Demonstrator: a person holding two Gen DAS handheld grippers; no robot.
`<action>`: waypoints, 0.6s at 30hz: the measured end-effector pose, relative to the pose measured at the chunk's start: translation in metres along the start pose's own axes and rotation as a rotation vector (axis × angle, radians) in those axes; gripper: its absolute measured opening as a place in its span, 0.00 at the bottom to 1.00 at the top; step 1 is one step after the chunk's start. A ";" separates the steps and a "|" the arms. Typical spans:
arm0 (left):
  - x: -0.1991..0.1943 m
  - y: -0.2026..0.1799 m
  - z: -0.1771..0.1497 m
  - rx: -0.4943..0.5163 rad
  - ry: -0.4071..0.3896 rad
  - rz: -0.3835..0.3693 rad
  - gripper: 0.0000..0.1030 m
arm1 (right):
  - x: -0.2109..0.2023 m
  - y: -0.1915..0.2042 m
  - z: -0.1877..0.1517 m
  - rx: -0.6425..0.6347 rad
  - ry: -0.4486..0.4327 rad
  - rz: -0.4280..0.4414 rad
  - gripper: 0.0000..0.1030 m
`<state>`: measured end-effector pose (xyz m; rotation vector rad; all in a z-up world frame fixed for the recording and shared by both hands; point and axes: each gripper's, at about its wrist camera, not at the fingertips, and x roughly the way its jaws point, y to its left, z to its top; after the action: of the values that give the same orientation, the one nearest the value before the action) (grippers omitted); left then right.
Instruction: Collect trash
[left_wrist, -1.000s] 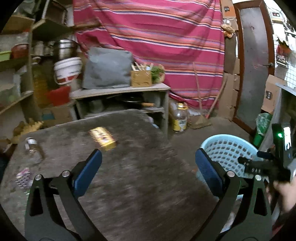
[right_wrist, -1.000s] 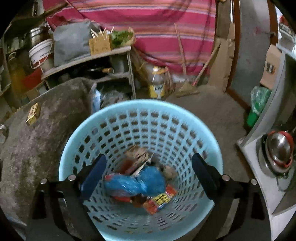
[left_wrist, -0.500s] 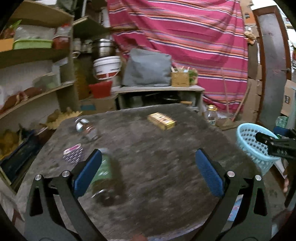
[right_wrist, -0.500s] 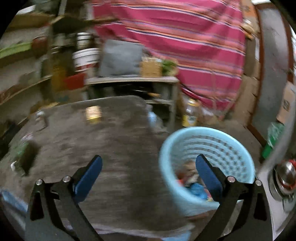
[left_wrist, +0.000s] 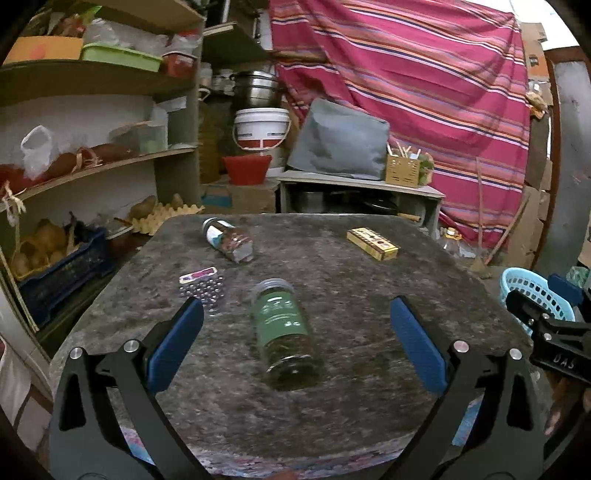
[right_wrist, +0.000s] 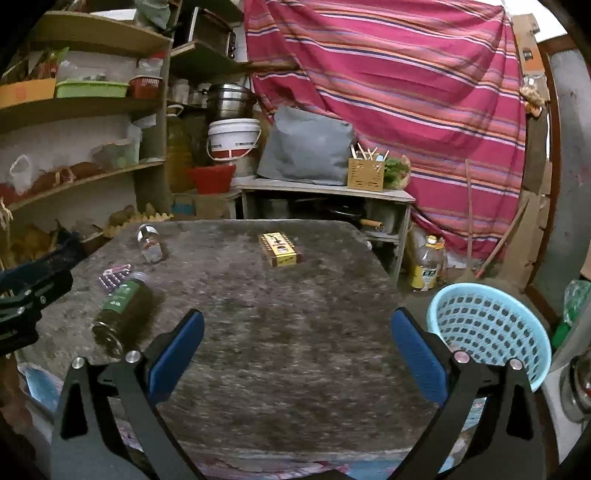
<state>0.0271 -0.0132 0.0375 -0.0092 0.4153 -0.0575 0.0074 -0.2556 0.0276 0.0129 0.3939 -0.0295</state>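
On the grey table lie a green-labelled jar on its side, a small clear jar on its side, a silver blister pack and a yellow box. My left gripper is open and empty, just above the near end of the green jar. My right gripper is open and empty over the table's near part. The right wrist view also shows the green jar, the clear jar, the blister pack and the yellow box. A light-blue basket stands right of the table.
Shelves with food and containers line the left wall. A low shelf with a grey bag stands behind the table, in front of a striped cloth. An oil bottle and a broom stand on the floor near the basket.
Both grippers have swung left, away from the basket and over the table. The left gripper has come close to the green jar. Both stay open and empty.
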 end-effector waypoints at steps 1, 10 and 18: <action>0.000 0.001 0.000 0.000 -0.002 0.005 0.95 | 0.000 0.001 0.000 0.004 -0.003 -0.001 0.96; 0.000 0.005 -0.003 0.007 0.001 0.016 0.95 | 0.002 0.010 -0.001 -0.014 -0.027 -0.029 0.96; 0.000 0.005 -0.004 0.011 0.003 0.010 0.95 | 0.005 0.012 0.000 -0.023 -0.020 -0.034 0.96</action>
<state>0.0258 -0.0080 0.0333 0.0037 0.4183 -0.0504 0.0122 -0.2435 0.0256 -0.0168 0.3741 -0.0589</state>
